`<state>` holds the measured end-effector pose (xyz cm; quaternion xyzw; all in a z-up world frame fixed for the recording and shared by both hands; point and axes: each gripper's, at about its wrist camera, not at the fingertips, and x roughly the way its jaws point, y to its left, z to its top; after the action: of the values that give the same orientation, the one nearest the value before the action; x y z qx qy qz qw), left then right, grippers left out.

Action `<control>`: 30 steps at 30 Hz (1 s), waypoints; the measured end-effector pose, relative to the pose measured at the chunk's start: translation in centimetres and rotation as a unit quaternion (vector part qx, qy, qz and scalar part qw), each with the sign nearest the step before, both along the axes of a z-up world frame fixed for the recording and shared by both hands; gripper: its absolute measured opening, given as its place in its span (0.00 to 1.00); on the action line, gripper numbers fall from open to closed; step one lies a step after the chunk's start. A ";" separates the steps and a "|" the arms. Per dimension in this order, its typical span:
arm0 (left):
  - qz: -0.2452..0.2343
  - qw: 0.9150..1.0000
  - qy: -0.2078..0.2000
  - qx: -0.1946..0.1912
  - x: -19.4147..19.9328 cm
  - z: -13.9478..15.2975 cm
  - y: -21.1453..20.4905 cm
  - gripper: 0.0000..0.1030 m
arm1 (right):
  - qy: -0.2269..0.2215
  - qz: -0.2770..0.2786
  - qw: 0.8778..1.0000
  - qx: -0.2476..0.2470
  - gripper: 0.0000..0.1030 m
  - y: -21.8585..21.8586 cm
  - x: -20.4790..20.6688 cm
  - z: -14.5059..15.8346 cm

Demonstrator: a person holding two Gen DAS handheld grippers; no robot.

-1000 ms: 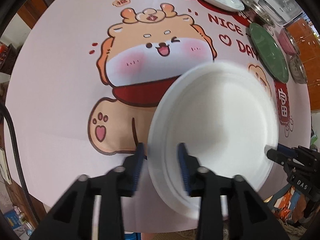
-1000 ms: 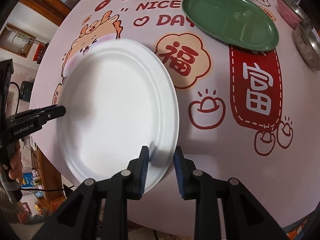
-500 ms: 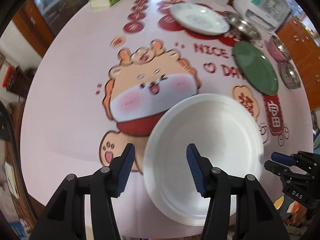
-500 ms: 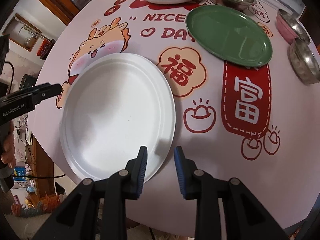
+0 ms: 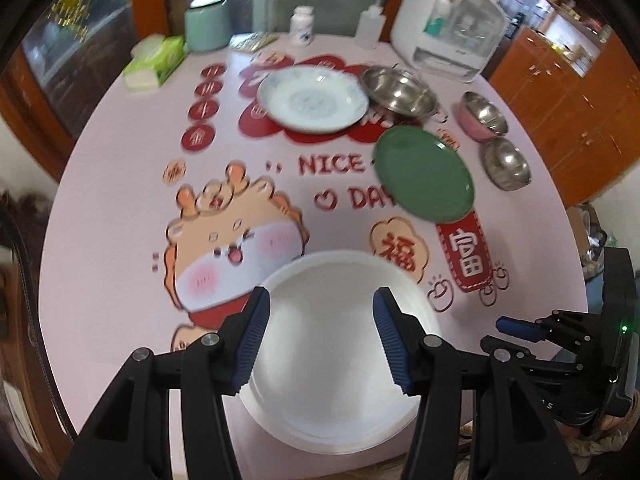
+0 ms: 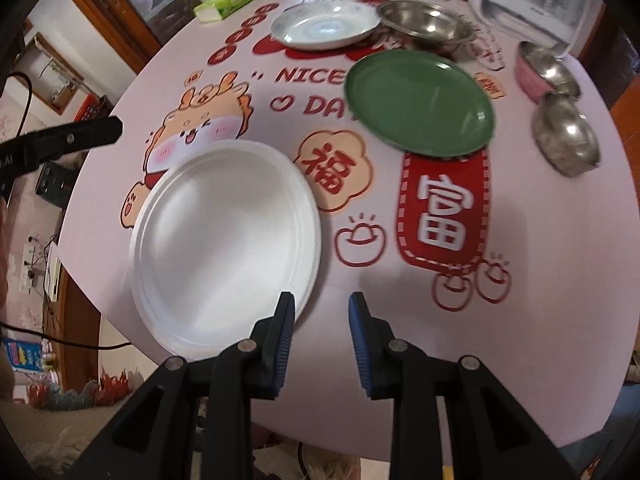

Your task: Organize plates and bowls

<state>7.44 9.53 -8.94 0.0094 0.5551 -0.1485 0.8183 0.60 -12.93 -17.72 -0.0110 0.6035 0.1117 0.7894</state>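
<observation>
The tablecloth (image 6: 248, 60) reads "NICE DAY", with the characters 福 and 富.

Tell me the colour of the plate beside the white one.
Dark green plate, clearest in the right wrist view.

Plain white plate (image 6: 226, 240); solid green plate (image 6: 420, 102); pale blue-patterned plate (image 6: 325, 24); pink-sided steel bowl (image 6: 545, 72); pink tablecloth (image 6: 540, 240) bearing red-and-orange cartoon print.
</observation>
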 end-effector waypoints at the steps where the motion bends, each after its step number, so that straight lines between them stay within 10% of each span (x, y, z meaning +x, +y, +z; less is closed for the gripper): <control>1: -0.008 1.000 -0.004 -0.002 0.3 0.6 -0.5 0.51 | -0.005 -0.006 1.000 -0.001 0.27 -0.4 -0.3 0.5; 30: -0.111 0.990 -0.081 -0.013 9.9 6.4 -9.2 0.59 | -0.165 -0.164 0.972 -0.015 0.28 -6.7 4.4 13.9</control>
<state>17.35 0.34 -2.57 0.0718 0.4804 -0.2442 0.8393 4.98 -19.66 -3.87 0.0579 0.4602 -0.0322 0.8853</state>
